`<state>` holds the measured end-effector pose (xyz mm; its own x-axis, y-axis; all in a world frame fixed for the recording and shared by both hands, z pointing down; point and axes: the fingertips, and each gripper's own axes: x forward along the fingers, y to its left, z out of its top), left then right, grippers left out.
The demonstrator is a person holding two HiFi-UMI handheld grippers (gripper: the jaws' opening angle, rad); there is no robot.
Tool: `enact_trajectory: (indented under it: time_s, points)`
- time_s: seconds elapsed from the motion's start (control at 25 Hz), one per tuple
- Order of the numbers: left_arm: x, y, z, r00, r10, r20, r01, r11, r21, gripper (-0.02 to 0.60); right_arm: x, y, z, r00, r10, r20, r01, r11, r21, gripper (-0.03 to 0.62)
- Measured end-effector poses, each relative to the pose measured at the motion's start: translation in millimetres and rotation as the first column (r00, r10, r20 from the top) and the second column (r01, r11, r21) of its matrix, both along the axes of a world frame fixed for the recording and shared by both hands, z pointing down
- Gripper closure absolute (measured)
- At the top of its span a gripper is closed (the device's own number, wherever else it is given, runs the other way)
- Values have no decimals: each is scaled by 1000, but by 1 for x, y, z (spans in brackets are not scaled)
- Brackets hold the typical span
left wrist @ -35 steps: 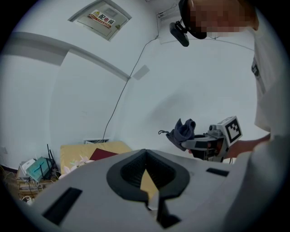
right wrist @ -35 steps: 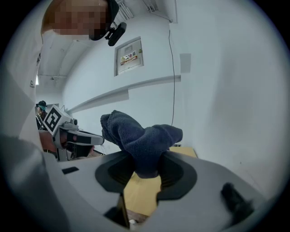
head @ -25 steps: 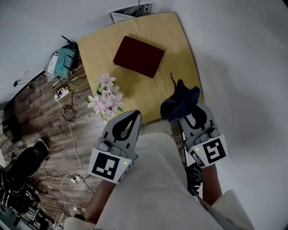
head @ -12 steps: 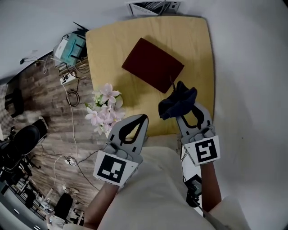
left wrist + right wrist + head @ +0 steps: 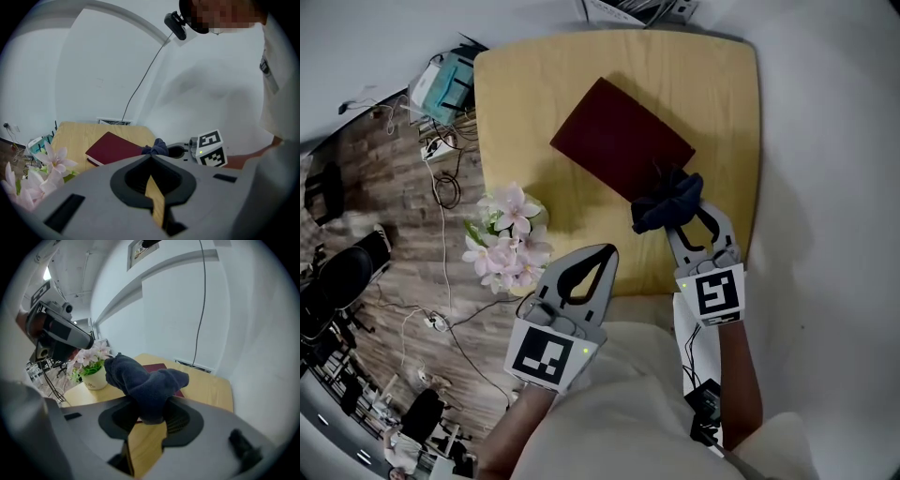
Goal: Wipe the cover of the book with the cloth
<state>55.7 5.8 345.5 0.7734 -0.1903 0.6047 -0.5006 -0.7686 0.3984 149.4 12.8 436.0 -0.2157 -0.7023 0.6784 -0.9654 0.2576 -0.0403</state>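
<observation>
Pressing the dark blue cloth [image 5: 666, 199], clamped in the right tool [image 5: 682, 212], flat onto the maroon book [image 5: 619, 141] on the counter [image 5: 525, 103] suits best, left tool [image 5: 607, 250] shut, empty.

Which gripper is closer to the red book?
Right. The right gripper, holding the cloth, is right at the book's near edge. The left gripper is farther off, at the table's near edge beside the flowers.
</observation>
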Motion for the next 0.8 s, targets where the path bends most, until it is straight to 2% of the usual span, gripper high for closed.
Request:
enact_trajectory:
  time_s: [0.24, 0.4, 0.8]
  points:
    - [13, 1, 32, 1000, -1, 2, 1, 999, -34, 572, 19, -9, 27, 999, -20, -44, 19, 1000, -21, 445]
    - [20, -3, 53, 999, -37, -8, 37, 997, -68, 572, 30, -12, 40, 998, 1, -64, -3, 1000, -28, 445]
    - [28, -22, 103, 996, -80, 48, 84, 993, -80, 572, 57, -37, 52, 982, 38, -187, -46, 998, -42, 445]
